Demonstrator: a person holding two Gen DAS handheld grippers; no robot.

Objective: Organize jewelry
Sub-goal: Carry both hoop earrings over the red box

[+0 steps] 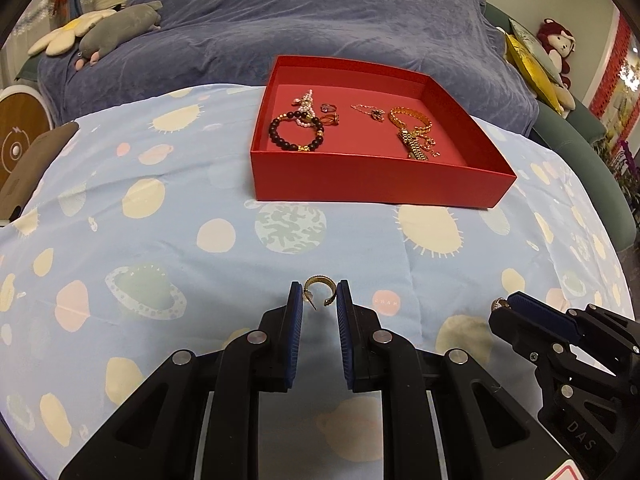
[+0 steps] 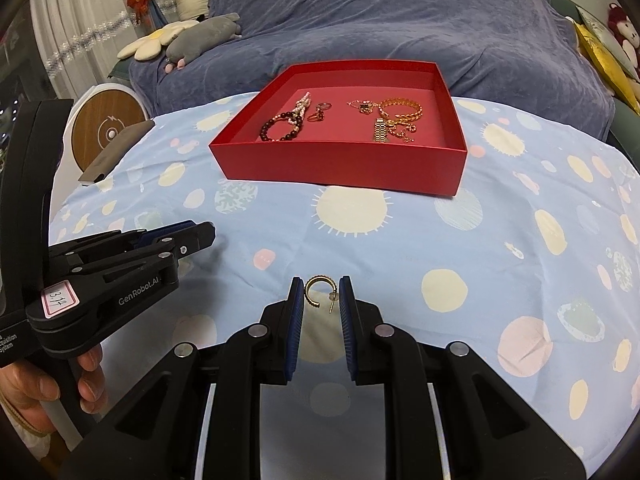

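My left gripper [image 1: 318, 294] is shut on a gold hoop earring [image 1: 318, 283], held between the blue pads above the cloth. My right gripper [image 2: 320, 290] is shut on a second gold hoop earring [image 2: 316, 290]. A red box [image 1: 376, 178] stands ahead on the cloth, also in the right wrist view [image 2: 340, 168]. In it lie a dark bead bracelet [image 1: 296, 134], a pearl piece [image 1: 306, 106], rings [image 1: 330, 114], a thin chain [image 1: 370, 111] and gold chain bracelets [image 1: 414, 130]. The right gripper shows at the right of the left wrist view [image 1: 504, 304]; the left gripper shows at the left of the right wrist view [image 2: 204, 234].
A blue cloth with planet prints [image 1: 200, 240] covers the table. Behind it is a sofa under a blue-grey blanket [image 1: 320, 20] with plush toys [image 1: 120, 28]. A brown flat case [image 1: 28, 172] lies at the cloth's left edge. A round wooden-faced device [image 2: 108, 128] stands left.
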